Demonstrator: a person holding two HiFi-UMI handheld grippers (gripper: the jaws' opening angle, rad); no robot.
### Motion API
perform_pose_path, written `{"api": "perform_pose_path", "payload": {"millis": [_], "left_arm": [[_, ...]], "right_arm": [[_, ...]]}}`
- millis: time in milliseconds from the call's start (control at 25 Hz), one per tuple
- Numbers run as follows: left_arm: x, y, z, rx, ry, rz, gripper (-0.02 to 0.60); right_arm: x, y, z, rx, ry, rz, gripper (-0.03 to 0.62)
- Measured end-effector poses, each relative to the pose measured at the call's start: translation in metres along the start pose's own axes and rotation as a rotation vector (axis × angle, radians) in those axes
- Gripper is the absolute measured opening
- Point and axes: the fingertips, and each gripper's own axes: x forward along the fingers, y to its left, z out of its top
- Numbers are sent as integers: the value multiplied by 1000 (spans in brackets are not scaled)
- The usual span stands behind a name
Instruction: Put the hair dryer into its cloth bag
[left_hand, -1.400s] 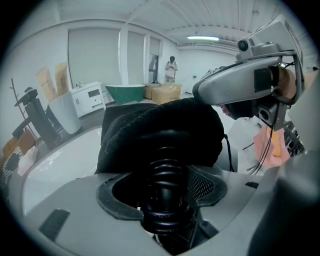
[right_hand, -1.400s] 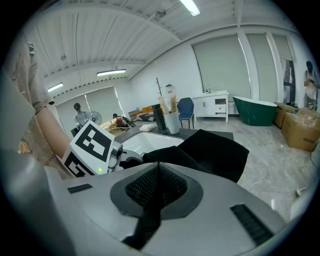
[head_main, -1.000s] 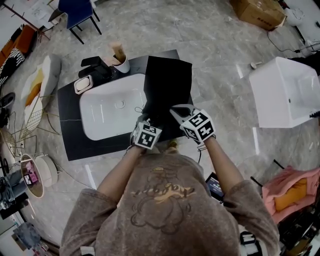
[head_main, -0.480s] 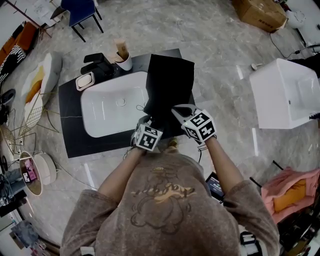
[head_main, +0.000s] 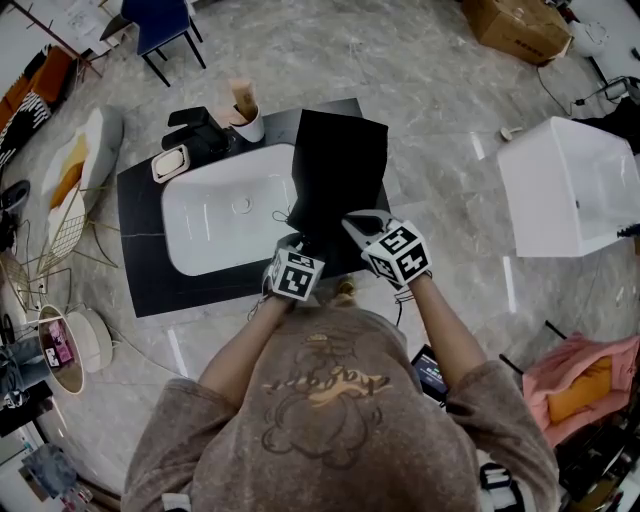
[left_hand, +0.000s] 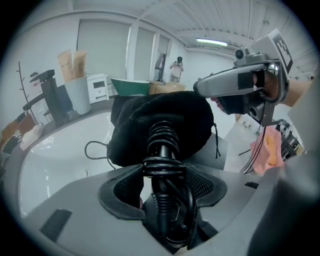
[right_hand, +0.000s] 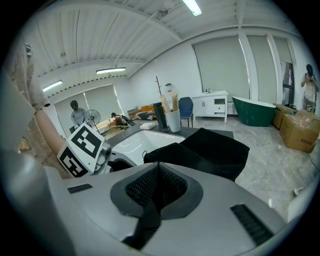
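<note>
Cloth bag: the black cloth bag (head_main: 340, 160) lies flat on the right part of the dark vanity top (head_main: 140, 270). It laps over the right rim of the white basin (head_main: 210, 230), and its mouth faces the near edge where the person stands.
Hair dryer: the hair dryer (left_hand: 161, 192) looks mostly swallowed by the bag. Only its handle, with the wound cord (left_hand: 161, 131) coiled round it, pokes out of the mouth.
Left gripper: the left gripper (left_hand: 162, 172) has just been closing its jaws. They stand fairly wide with the cord-wrapped handle between them, and the tips seem to touch the coils on both sides.
Right gripper: the right gripper (right_hand: 159, 172) is pinched tight on a fold of the bag's mouth edge, holding it up and open.
Drawstring: a loop of drawstring (left_hand: 95, 149) trails loose over the basin rim.
Bystanders: a cup (head_main: 243, 125) of wooden sticks stands at the far edge, well apart from the work.
Step, as I judge it: seating the last of the dryer inside the bag.
Next move calls for: pushing the handle and cord deeper while the right side holds the mouth open. The coils must not spring loose or snag the hem.
</note>
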Motion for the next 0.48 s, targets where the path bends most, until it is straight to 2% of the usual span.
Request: {"api": "perform_pose_path", "payload": {"millis": [280, 480], "left_arm": [[-4, 0, 6, -39, -71, 8, 247], [-8, 1, 23, -60, -140, 4, 244]], "right_arm": [[1, 6, -1, -2, 5, 10, 3], [3, 13, 2, -12, 6, 24, 3]]}}
